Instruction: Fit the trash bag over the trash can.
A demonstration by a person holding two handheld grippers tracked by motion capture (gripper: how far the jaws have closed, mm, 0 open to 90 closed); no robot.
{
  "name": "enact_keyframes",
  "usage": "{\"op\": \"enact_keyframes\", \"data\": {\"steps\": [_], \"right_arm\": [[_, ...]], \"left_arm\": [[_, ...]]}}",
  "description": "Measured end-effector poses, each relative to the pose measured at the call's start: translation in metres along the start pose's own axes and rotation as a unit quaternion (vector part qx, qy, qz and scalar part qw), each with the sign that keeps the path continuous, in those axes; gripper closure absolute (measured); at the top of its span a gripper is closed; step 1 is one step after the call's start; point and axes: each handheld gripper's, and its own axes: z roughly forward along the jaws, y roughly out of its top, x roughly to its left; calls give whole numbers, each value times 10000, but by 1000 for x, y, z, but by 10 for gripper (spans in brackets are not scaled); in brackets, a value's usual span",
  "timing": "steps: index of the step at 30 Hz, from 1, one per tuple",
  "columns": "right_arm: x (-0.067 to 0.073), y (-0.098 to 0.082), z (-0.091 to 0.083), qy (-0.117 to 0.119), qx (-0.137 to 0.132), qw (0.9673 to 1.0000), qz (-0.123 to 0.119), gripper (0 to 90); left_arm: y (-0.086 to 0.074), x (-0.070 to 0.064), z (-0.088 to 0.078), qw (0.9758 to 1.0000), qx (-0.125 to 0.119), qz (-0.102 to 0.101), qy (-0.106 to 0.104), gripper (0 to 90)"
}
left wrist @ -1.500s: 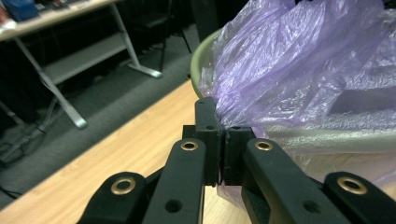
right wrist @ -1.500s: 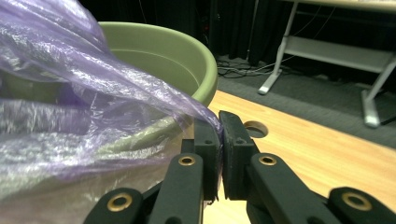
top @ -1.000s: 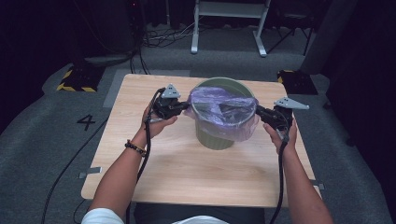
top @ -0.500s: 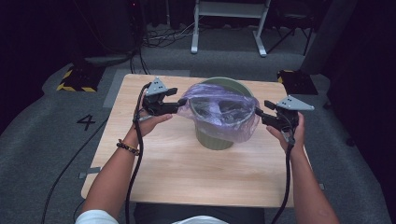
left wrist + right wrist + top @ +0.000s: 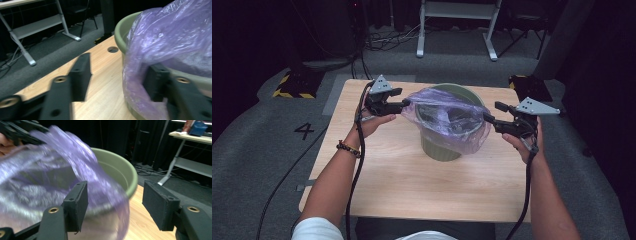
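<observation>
A green bucket (image 5: 441, 150) stands mid-table with a thin purple plastic bag (image 5: 447, 117) spread over its mouth and hanging down the front. My left gripper (image 5: 403, 104) is at the bag's left edge. Its jaws have just opened wide and eased in a little; in the left gripper view (image 5: 117, 80) bag film (image 5: 170, 37) lies against one jaw, unpinched. My right gripper (image 5: 488, 119) is at the bag's right edge, its jaws just opening. In the right gripper view (image 5: 117, 207) the bag's edge (image 5: 37, 177) and bucket rim (image 5: 117, 170) lie beyond the gap.
The wooden table (image 5: 412, 185) has bare room in front of the bucket. A round hole (image 5: 113, 49) is in the tabletop near the bucket. Behind the table stand a white metal frame (image 5: 457, 20) and floor cables (image 5: 387, 42). A yellow-striped block (image 5: 292, 85) lies at far left.
Both grippers were shut at the bucket's rim a second ago; now both stand open. Both hands have risen and drawn slightly outward, and the bag sits puffed up over the bucket's mouth.
</observation>
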Motion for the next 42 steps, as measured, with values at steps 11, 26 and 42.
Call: {"op": "enact_keyframes", "data": {"steps": [11,26,42], "right_arm": [[-12,11,34,2,462,9989,-44,803],[-46,-5,63,-626,606,9939,679,900],[-48,-39,83,-297,767,9904,1109,900]], "left_arm": [[4,8,21,10000,-29,-13,-74,640],[-5,16,65,9980,464,-432,-74,742],[-25,9,84,9938,389,-980,-342,671]]}}
